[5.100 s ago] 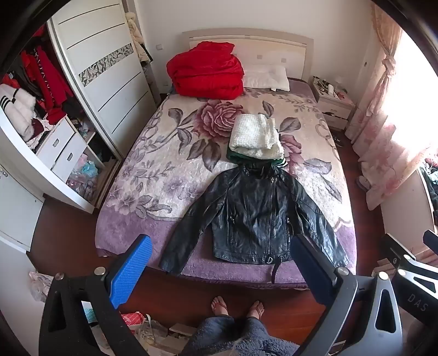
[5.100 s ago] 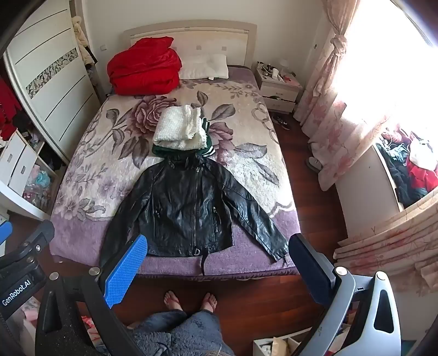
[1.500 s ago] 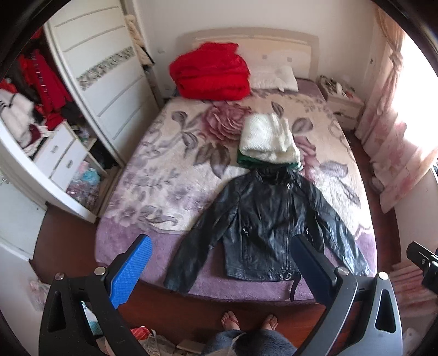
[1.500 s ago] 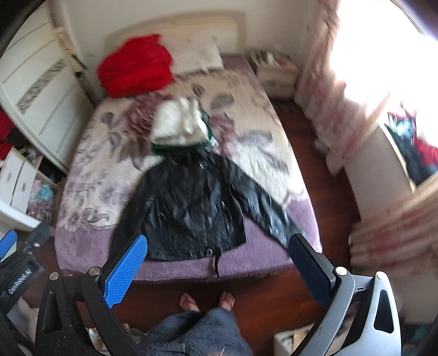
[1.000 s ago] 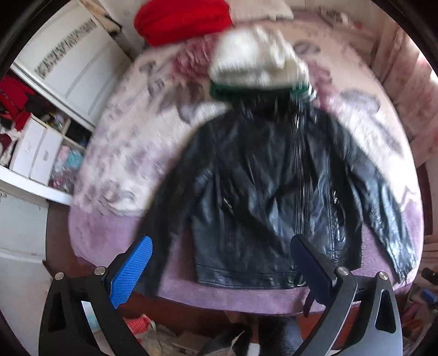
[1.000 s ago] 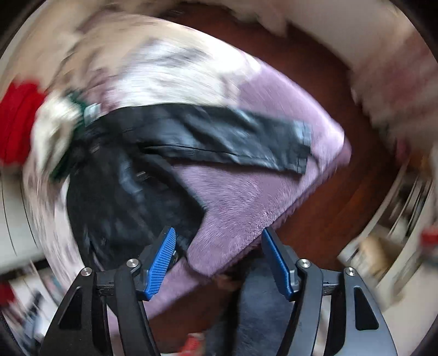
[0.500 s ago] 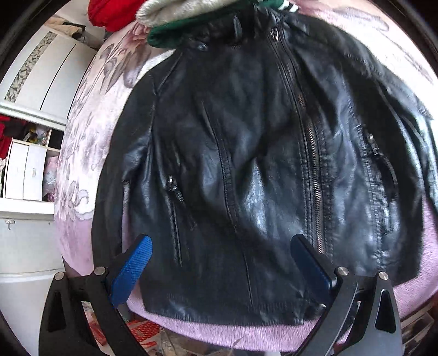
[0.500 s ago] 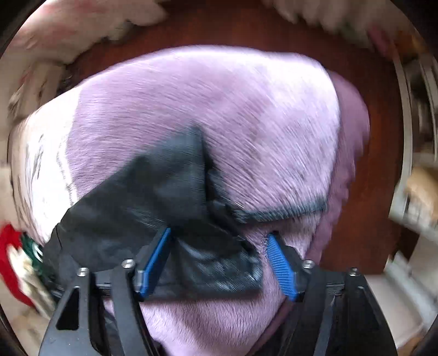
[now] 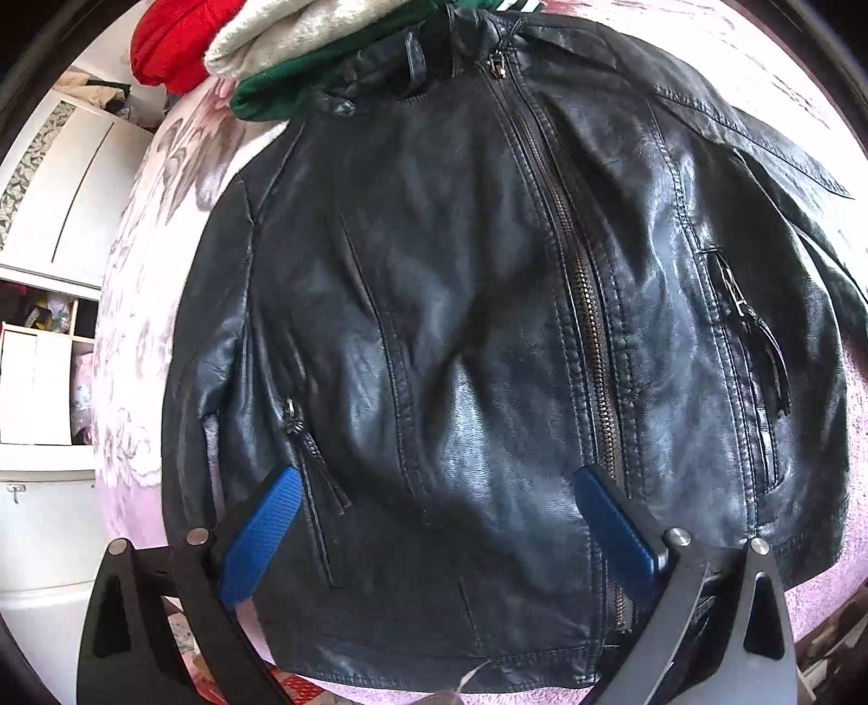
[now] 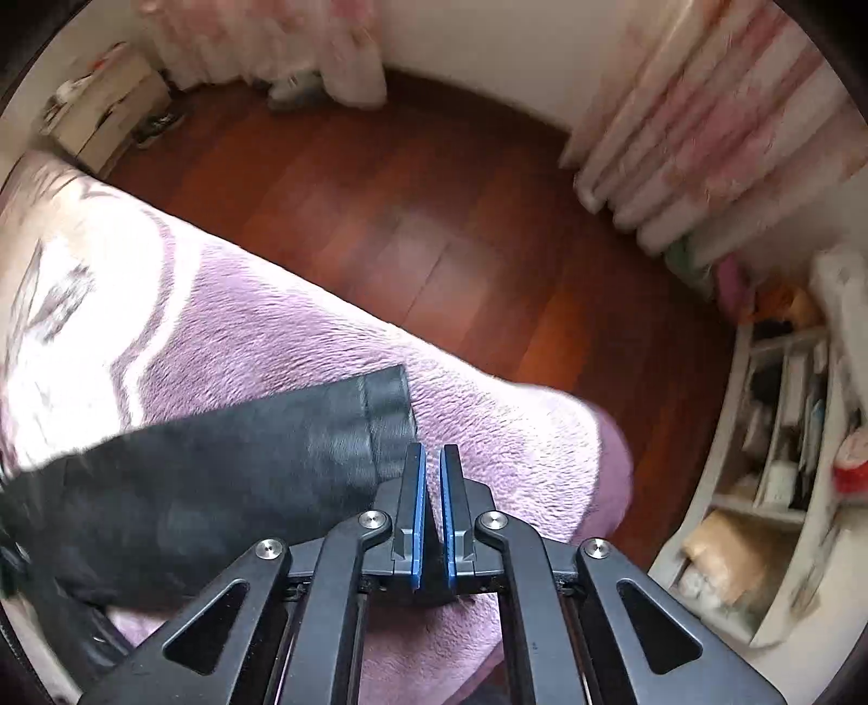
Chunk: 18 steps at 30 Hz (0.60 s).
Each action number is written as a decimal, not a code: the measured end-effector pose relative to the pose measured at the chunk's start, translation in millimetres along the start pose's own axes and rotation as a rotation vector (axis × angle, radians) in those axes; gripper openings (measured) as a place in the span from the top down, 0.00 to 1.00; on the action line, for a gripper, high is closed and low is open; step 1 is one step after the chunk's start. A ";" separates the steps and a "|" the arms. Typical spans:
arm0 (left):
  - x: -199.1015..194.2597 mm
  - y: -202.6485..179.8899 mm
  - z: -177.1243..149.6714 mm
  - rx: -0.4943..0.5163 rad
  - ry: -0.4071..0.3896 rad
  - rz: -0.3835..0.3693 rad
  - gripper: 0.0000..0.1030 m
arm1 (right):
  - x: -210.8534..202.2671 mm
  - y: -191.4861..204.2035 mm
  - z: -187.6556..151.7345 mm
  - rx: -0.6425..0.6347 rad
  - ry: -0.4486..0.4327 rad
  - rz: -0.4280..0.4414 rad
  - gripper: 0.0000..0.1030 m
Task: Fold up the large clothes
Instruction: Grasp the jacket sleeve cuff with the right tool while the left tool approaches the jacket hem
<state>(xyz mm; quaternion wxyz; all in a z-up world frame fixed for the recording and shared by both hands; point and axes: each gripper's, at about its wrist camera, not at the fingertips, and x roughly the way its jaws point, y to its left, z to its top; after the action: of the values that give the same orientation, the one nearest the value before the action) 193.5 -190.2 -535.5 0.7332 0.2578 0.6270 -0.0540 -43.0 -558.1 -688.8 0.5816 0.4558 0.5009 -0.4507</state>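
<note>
In the left wrist view, a black leather zip-front jacket [image 9: 488, 325] lies spread flat, front up, on a purple floral plush bedspread [image 9: 125, 336], filling nearly the whole frame. The left gripper [image 9: 434, 488] hangs just above the jacket's lower front with its blue-padded jaws spread wide and nothing caught between them; the central zipper runs just inside the right-hand pad, a pocket zipper just inside the left-hand one. Beyond the fingers, at the jacket's collar, sits a folded stack of a cream knit over a green garment [image 9: 304, 54], with a red bundle [image 9: 173, 43] farther off to the left. In the right wrist view, the right gripper [image 10: 428, 455] points steeply down over the bedspread's corner, its jaws having just closed until the blue pads stand almost together. The cuff of the jacket's black sleeve [image 10: 217, 477] lies immediately left of the fingertips; whether any leather is pinched between the pads cannot be told. Red-brown wooden floor [image 10: 434, 217] and pink curtains [image 10: 705, 125] lie beyond.
</note>
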 end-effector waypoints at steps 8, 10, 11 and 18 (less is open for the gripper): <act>33.9 -0.6 3.0 -0.050 0.041 -0.049 0.00 | 43.5 -20.0 -79.4 0.276 0.196 0.564 0.61; 41.6 1.4 4.5 -0.071 0.047 -0.052 0.00 | 79.4 -13.5 -90.1 0.320 0.183 0.591 0.61; 45.3 3.0 6.0 -0.081 0.052 -0.054 0.00 | 95.7 -13.5 -92.7 0.377 0.161 0.622 0.61; 58.9 16.0 14.5 -0.114 0.064 -0.075 0.00 | 119.5 11.1 -106.5 0.551 0.115 0.816 0.54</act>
<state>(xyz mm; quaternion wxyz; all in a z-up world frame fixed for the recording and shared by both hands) 225.1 -168.5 -585.1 0.7239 0.1934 0.6612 -0.0371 -39.4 -459.7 -815.4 0.5398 0.7758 0.1749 -0.2759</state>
